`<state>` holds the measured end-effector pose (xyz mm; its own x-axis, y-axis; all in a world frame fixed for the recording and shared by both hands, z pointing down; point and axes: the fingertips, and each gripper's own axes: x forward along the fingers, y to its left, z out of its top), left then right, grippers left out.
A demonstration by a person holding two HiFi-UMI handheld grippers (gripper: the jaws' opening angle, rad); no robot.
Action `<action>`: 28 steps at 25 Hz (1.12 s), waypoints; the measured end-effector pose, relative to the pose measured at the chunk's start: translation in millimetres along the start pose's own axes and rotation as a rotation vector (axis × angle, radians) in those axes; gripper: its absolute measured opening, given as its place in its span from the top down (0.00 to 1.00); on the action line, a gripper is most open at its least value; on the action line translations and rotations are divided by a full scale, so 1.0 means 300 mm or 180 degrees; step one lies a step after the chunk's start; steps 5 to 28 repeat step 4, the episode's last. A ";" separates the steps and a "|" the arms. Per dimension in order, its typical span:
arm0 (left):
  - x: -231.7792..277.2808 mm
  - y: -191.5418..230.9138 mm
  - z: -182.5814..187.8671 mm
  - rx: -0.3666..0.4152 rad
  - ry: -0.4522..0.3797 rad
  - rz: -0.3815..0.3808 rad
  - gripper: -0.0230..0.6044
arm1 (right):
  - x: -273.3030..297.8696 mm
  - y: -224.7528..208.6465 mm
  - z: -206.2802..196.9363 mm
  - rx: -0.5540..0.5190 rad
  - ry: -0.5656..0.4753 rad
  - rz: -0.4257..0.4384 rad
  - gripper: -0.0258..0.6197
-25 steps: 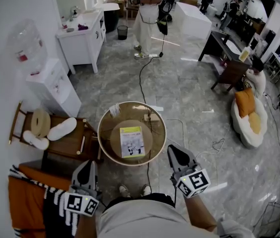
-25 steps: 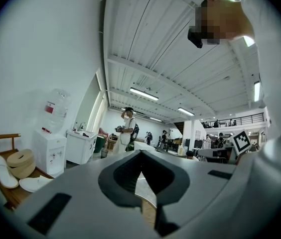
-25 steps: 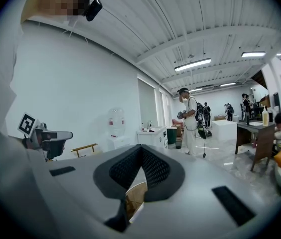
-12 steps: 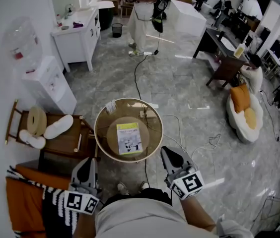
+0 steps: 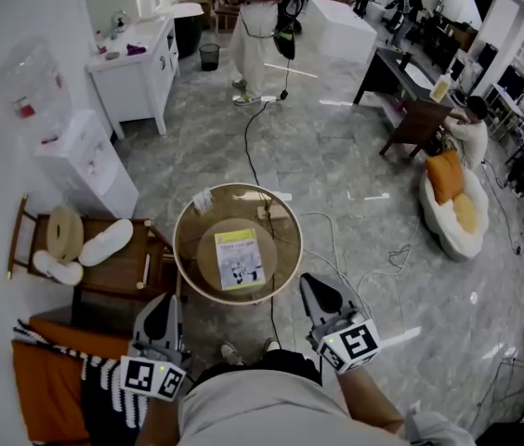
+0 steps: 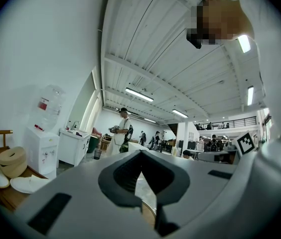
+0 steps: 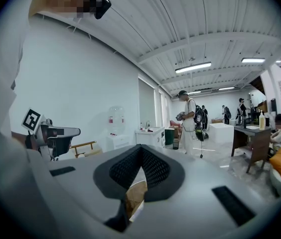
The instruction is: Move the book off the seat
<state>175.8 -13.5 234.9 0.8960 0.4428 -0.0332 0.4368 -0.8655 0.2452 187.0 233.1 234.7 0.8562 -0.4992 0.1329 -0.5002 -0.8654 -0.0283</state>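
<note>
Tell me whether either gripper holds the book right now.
No: the book lies flat on the round seat, apart from the left gripper and the right gripper, both shut on nothing.

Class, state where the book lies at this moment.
In the head view, the book lies flat at the centre of the round seat, ahead of the left gripper and the right gripper.

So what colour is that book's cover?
The book is mostly white, with a yellow-green strip on top and dark pictures; the head view shows it best.
</note>
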 end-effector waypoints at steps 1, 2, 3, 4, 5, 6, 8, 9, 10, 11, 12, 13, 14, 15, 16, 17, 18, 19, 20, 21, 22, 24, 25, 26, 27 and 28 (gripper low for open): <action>0.002 0.005 0.001 -0.0004 0.0002 0.0002 0.94 | 0.004 0.001 0.001 -0.0002 0.0000 -0.0001 0.93; 0.003 0.009 0.002 -0.0007 0.0003 0.0003 0.94 | 0.007 0.003 0.002 -0.0004 0.0000 -0.0003 0.93; 0.003 0.014 0.004 -0.0011 0.0003 0.0003 0.94 | 0.011 0.006 0.004 -0.0006 0.0000 -0.0006 0.93; 0.003 0.018 0.005 -0.0014 0.0003 0.0001 0.94 | 0.014 0.008 0.005 -0.0007 0.0001 -0.0008 0.93; 0.003 0.018 0.005 -0.0014 0.0003 0.0001 0.94 | 0.014 0.008 0.005 -0.0007 0.0001 -0.0008 0.93; 0.003 0.018 0.005 -0.0014 0.0003 0.0001 0.94 | 0.014 0.008 0.005 -0.0007 0.0001 -0.0008 0.93; 0.003 0.018 0.005 -0.0014 0.0003 0.0001 0.94 | 0.014 0.008 0.005 -0.0007 0.0001 -0.0008 0.93; 0.003 0.018 0.005 -0.0014 0.0003 0.0001 0.94 | 0.014 0.008 0.005 -0.0007 0.0001 -0.0008 0.93; 0.003 0.018 0.005 -0.0014 0.0003 0.0001 0.94 | 0.014 0.008 0.005 -0.0007 0.0001 -0.0008 0.93; 0.003 0.018 0.005 -0.0014 0.0003 0.0001 0.94 | 0.014 0.008 0.005 -0.0007 0.0001 -0.0008 0.93; 0.003 0.018 0.005 -0.0014 0.0003 0.0001 0.94 | 0.014 0.008 0.005 -0.0007 0.0001 -0.0008 0.93; 0.003 0.018 0.005 -0.0014 0.0003 0.0001 0.94 | 0.014 0.008 0.005 -0.0007 0.0001 -0.0008 0.93; 0.003 0.018 0.005 -0.0014 0.0003 0.0001 0.94 | 0.014 0.008 0.005 -0.0007 0.0001 -0.0008 0.93; 0.003 0.018 0.005 -0.0014 0.0003 0.0001 0.94 | 0.014 0.008 0.005 -0.0007 0.0001 -0.0008 0.93; 0.003 0.018 0.005 -0.0014 0.0003 0.0001 0.94 | 0.014 0.008 0.005 -0.0007 0.0001 -0.0008 0.93; 0.003 0.018 0.005 -0.0014 0.0003 0.0001 0.94 | 0.014 0.008 0.005 -0.0007 0.0001 -0.0008 0.93; 0.003 0.018 0.005 -0.0014 0.0003 0.0001 0.94 | 0.014 0.008 0.005 -0.0007 0.0001 -0.0008 0.93; 0.003 0.018 0.005 -0.0014 0.0003 0.0001 0.94 | 0.014 0.008 0.005 -0.0007 0.0001 -0.0008 0.93; 0.003 0.018 0.005 -0.0014 0.0003 0.0001 0.94 | 0.014 0.008 0.005 -0.0007 0.0001 -0.0008 0.93; 0.003 0.018 0.005 -0.0014 0.0003 0.0001 0.94 | 0.014 0.008 0.005 -0.0007 0.0001 -0.0008 0.93; 0.003 0.018 0.005 -0.0014 0.0003 0.0001 0.94 | 0.014 0.008 0.005 -0.0007 0.0001 -0.0008 0.93; 0.003 0.018 0.005 -0.0014 0.0003 0.0001 0.94 | 0.014 0.008 0.005 -0.0007 0.0001 -0.0008 0.93; 0.003 0.018 0.005 -0.0014 0.0003 0.0001 0.94 | 0.014 0.008 0.005 -0.0007 0.0001 -0.0008 0.93; 0.003 0.018 0.005 -0.0014 0.0003 0.0001 0.94 | 0.014 0.008 0.005 -0.0007 0.0001 -0.0008 0.93; 0.003 0.018 0.005 -0.0014 0.0003 0.0001 0.94 | 0.014 0.008 0.005 -0.0007 0.0001 -0.0008 0.93; 0.003 0.018 0.005 -0.0014 0.0003 0.0001 0.94 | 0.014 0.008 0.005 -0.0007 0.0001 -0.0008 0.93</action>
